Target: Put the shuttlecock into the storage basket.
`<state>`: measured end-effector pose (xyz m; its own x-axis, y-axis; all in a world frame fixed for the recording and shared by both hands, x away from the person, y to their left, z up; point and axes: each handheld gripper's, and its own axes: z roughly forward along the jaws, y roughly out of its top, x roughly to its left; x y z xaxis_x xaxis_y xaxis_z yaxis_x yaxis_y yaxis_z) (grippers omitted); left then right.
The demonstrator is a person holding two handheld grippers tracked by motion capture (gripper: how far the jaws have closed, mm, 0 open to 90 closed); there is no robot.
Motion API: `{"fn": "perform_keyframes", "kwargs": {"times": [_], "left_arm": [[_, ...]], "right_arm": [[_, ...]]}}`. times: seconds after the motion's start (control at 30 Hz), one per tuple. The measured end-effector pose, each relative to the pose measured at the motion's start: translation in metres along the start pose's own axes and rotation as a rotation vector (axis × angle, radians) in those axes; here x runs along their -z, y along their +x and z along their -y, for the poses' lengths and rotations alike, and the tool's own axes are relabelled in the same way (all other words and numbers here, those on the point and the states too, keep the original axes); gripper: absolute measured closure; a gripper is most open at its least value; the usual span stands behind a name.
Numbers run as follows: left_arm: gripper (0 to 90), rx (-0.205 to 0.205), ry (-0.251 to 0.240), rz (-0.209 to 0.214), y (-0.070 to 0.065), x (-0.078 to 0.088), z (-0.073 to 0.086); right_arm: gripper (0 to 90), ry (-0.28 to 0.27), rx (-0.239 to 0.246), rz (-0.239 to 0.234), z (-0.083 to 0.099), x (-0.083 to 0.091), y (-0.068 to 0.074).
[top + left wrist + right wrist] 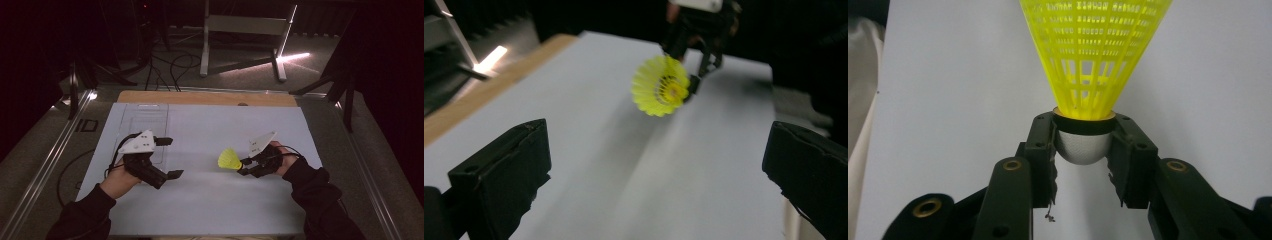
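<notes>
Over the pale grey table mat, the yellow plastic mesh shuttlecock is clamped by its white cork base in the R gripper, skirt presented outward, prob. for handover; L gripper is held wide open, empty, facing it.

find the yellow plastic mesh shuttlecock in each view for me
High view: the yellow plastic mesh shuttlecock is right of centre, skirt pointing left from the right gripper.
Left gripper view: upper centre, open skirt facing the camera.
Right gripper view: top centre, its white rounded base clamped between the black jaws.
Shared landmark: the pale grey table mat beneath it.
</notes>
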<state>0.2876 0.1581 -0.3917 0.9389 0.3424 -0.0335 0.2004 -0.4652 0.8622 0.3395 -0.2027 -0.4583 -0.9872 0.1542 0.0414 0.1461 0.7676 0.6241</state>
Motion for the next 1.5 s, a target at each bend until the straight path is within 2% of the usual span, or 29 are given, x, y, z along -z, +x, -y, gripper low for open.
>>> {"fn": "perform_keyframes", "kwargs": {"times": [0.1,0.2,0.23,0.3,0.5,0.63,0.77,0.8,0.87,1.0,1.13,1.5], "left_arm": [[0.1,-0.053,0.082,0.029,-0.001,-0.011,-0.011],[0.1,-0.090,0.126,0.076,-0.003,-0.022,-0.020],[0.1,-0.117,0.148,0.067,-0.004,-0.026,-0.022],[0.2,-0.148,0.173,0.074,-0.006,-0.033,-0.026],[1.8,-0.190,0.255,0.116,-0.009,-0.051,-0.031],[7.6,-0.223,0.302,0.136,-0.011,-0.060,-0.032],[18.6,-0.271,0.313,0.131,-0.014,-0.070,-0.030],[19.8,-0.280,0.322,0.144,-0.015,-0.072,-0.030],[23.1,-0.306,0.323,0.132,-0.017,-0.076,-0.029],[33.3,-0.332,0.318,0.147,-0.021,-0.085,-0.031],[43.2,-0.366,0.325,0.140,-0.025,-0.094,-0.033],[58.9,-0.408,0.366,0.136,-0.030,-0.121,-0.032]], "right_arm": [[65.3,-0.003,-0.002,-0.008,0.000,-0.001,0.000],[65.3,-0.007,-0.002,-0.013,0.000,-0.001,0.000],[65.3,-0.010,-0.003,-0.014,0.000,-0.001,0.000],[65.3,-0.011,-0.002,-0.016,0.000,-0.001,0.000],[65.3,-0.012,-0.005,-0.024,0.000,-0.002,0.000],[65.3,-0.016,-0.002,-0.035,-0.001,-0.003,0.000],[65.3,-0.018,-0.005,-0.041,-0.002,-0.003,0.000],[65.3,-0.017,-0.003,-0.042,-0.002,-0.004,0.000],[65.3,-0.012,0.001,-0.046,-0.003,-0.004,0.000],[65.3,-0.016,0.001,-0.049,-0.004,-0.005,0.001],[65.3,-0.009,0.001,-0.056,-0.005,-0.007,0.001],[65.3,-0.008,0.010,-0.067,-0.006,-0.009,0.002]]}}
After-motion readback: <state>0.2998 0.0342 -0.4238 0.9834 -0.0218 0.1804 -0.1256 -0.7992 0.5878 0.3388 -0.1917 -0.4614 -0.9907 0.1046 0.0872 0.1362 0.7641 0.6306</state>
